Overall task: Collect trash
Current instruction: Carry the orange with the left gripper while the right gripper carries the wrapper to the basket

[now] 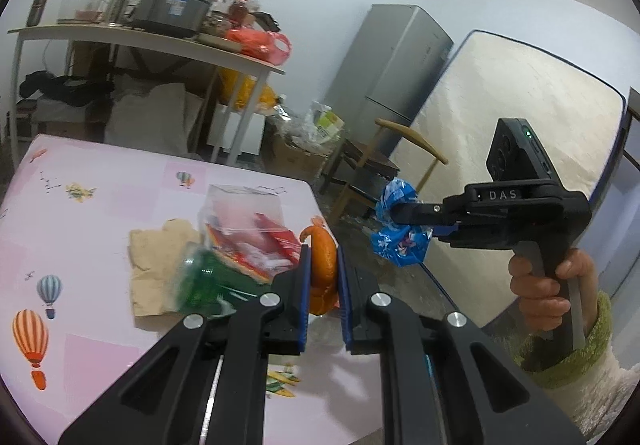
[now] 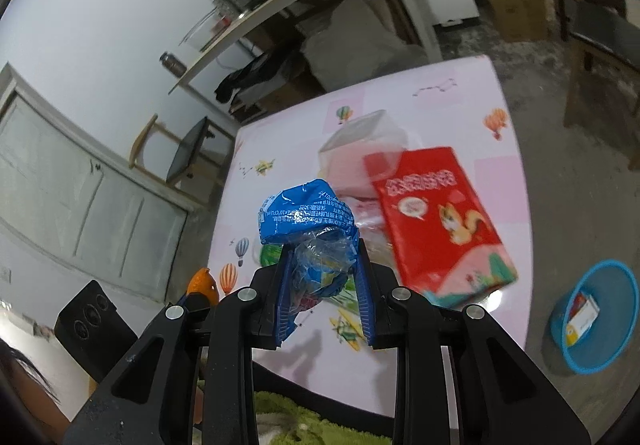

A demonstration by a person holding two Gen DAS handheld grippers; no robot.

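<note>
In the left wrist view, the left gripper point(image 1: 323, 269) is pinching a piece of orange peel point(image 1: 322, 265) right between its blue pads at centre frame, the peel sticking up past the tips, while off to the right the right gripper point(image 1: 394, 215) is clamping a crumpled blue wrapper point(image 1: 398, 223) bulging above and below its fingers. In the right wrist view, that blue wrapper point(image 2: 308, 229) is sitting squeezed between the right gripper's point(image 2: 324, 269) fingers at centre, ballooning over the tips, with the pink table point(image 2: 432, 97) behind, the orange peel point(image 2: 205, 285) peeking in at lower left and a blue basin point(image 2: 616, 325) sitting on the floor at lower right.
</note>
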